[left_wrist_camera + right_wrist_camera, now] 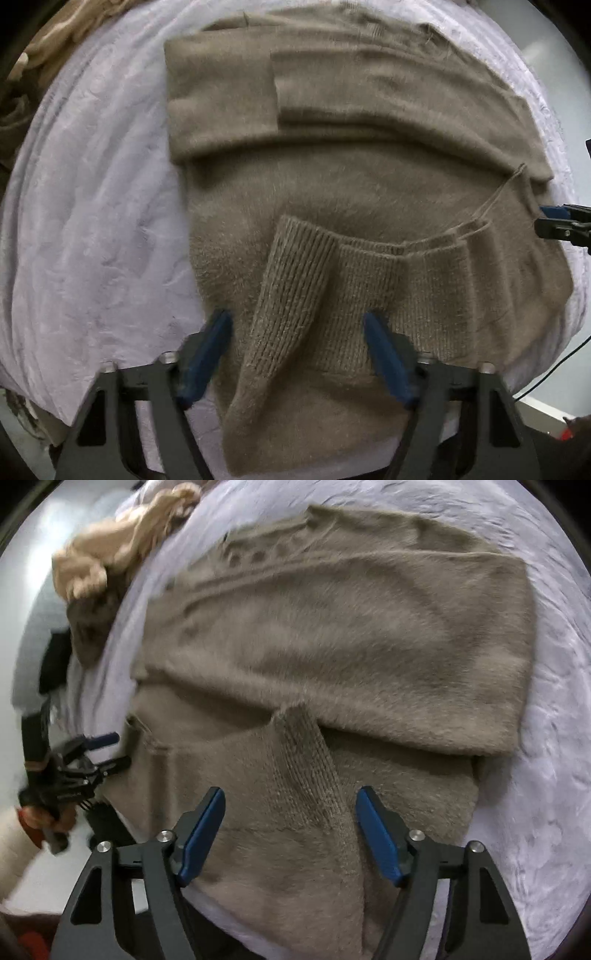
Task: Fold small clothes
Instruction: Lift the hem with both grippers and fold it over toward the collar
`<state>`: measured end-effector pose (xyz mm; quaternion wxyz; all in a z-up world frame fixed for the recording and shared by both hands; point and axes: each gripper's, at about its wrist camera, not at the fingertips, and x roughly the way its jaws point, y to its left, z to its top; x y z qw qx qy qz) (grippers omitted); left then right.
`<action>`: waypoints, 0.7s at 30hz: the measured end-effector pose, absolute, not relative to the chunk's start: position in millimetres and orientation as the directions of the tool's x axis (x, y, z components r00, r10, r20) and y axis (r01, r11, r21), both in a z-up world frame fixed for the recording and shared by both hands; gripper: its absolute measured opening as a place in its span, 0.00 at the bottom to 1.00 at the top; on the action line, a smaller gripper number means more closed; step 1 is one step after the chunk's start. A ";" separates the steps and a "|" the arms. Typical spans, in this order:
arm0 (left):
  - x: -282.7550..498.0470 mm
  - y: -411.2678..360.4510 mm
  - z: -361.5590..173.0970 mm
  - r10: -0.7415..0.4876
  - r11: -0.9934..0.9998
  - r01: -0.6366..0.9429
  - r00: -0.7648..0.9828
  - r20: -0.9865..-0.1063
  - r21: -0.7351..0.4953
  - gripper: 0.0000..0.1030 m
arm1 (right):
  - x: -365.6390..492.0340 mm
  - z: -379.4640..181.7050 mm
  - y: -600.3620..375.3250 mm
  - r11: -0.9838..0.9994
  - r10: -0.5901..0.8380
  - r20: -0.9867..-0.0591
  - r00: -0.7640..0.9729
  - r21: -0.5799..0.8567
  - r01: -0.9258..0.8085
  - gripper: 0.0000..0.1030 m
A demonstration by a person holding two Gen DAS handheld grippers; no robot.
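A fuzzy taupe sweater (pixel 369 192) lies spread on a white cloth-covered surface (pixel 92 221). One sleeve (pixel 221 103) is folded across its far part. A ribbed cuff (pixel 291 295) lies between the open fingers of my left gripper (pixel 297 317), which hovers over the sweater's near edge. In the right wrist view the same sweater (pixel 332 635) fills the middle, and a ribbed sleeve end (pixel 306 760) lies between the open fingers of my right gripper (pixel 290 794). Each gripper shows small at the edge of the other's view: the right one (pixel 565 221), the left one (pixel 99 753). Neither holds cloth.
A heap of tan and brown clothes (pixel 110 557) lies at the far left of the white surface, also seen in the left wrist view (pixel 44 48). The surface's edge and a black cable (pixel 554 373) are at the right. A hand holds the left gripper's handle (pixel 48 812).
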<state>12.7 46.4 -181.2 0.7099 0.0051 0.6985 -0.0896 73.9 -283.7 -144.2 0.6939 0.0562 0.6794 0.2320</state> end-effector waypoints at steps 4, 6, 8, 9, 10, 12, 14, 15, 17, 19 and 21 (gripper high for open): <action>12.1 52.5 -168.1 -0.180 0.978 0.111 0.043 -0.983 -0.174 0.10 | 69.5 -163.5 -269.0 0.905 0.309 -0.948 -0.072 0.316 -0.285 0.11; 9.9 64.2 -151.4 -0.237 0.970 0.066 0.082 -0.968 -0.232 0.08 | 63.2 -153.9 -265.8 0.897 0.312 -0.949 -0.048 0.311 -0.315 0.09; 8.3 75.4 -128.8 -0.283 0.959 0.028 0.140 -0.949 -0.282 0.07 | 56.5 -137.0 -271.9 0.893 0.334 -0.942 -0.002 0.317 -0.319 0.09; 8.8 79.9 -117.0 -0.303 0.952 0.014 0.171 -0.938 -0.305 0.07 | 55.4 -124.2 -277.1 0.893 0.355 -0.935 0.027 0.330 -0.304 0.09; 11.0 83.8 -104.1 -0.320 0.945 0.005 0.206 -0.925 -0.326 0.07 | 55.5 -111.0 -282.6 0.896 0.369 -0.927 0.061 0.338 -0.289 0.09; 19.6 87.7 -81.2 -0.325 0.942 0.006 0.276 -0.905 -0.336 0.07 | 56.7 -91.0 -292.7 0.898 0.386 -0.916 0.114 0.344 -0.273 0.09; 42.2 90.1 -59.5 -0.324 0.941 0.019 0.344 -0.881 -0.338 0.07 | 65.1 -67.7 -301.6 0.905 0.387 -0.905 0.179 0.335 -0.264 0.09; 51.6 89.4 -53.6 -0.322 0.942 0.029 0.372 -0.871 -0.335 0.07 | 71.1 -59.2 -301.2 0.908 0.383 -0.901 0.205 0.326 -0.264 0.09; 78.3 83.9 -46.8 -0.302 0.950 0.056 0.422 -0.855 -0.308 0.07 | 89.7 -43.1 -306.5 0.915 0.372 -0.891 0.261 0.306 -0.262 0.09; 108.5 77.1 -49.9 -0.281 0.957 0.064 0.451 -0.847 -0.283 0.07 | 112.2 -31.6 -314.2 0.924 0.355 -0.881 0.314 0.280 -0.258 0.09; 132.5 71.2 -61.5 -0.257 0.964 0.064 0.465 -0.847 -0.257 0.07 | 136.2 -28.9 -314.3 0.931 0.343 -0.874 0.344 0.267 -0.249 0.07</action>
